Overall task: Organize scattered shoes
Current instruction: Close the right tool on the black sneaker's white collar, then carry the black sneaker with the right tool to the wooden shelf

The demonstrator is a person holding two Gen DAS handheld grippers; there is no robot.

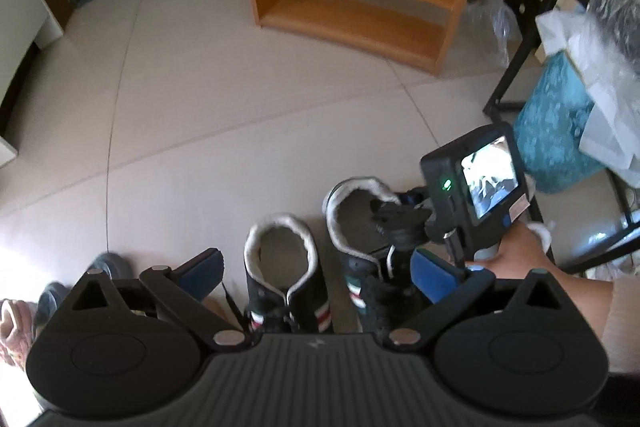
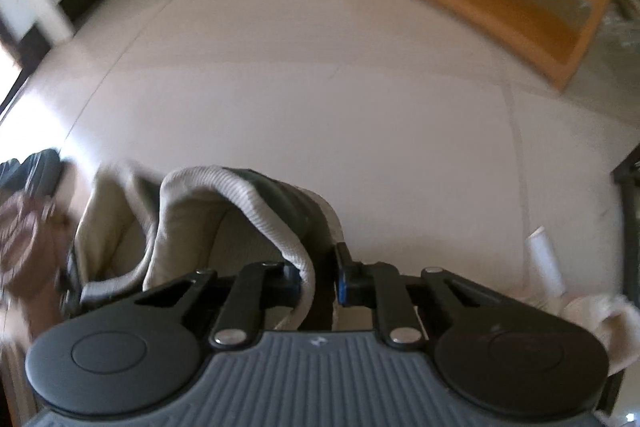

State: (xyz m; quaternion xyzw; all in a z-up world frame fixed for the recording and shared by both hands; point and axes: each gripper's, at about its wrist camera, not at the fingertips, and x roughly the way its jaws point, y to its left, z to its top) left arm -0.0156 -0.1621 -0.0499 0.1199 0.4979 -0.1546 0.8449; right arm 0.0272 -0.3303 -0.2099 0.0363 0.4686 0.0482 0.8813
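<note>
Pale tiled floor (image 1: 240, 87) carries two black fleece-lined shoes; right tongs (image 2: 319, 281) pinch the three-o'clock shoe's collar (image 2: 256, 203) for lifting, while left tongs (image 1: 316, 267) gape wide above its mate (image 1: 286, 267).

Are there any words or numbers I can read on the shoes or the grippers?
No words or numbers can be read anywhere.
Left gripper body: a small pale logo mark, no letters.
Right gripper body: the same small mark, blurred.
Black shoes: only red, white and green stripes.
Camera screen: picture only, too small to read.
</note>
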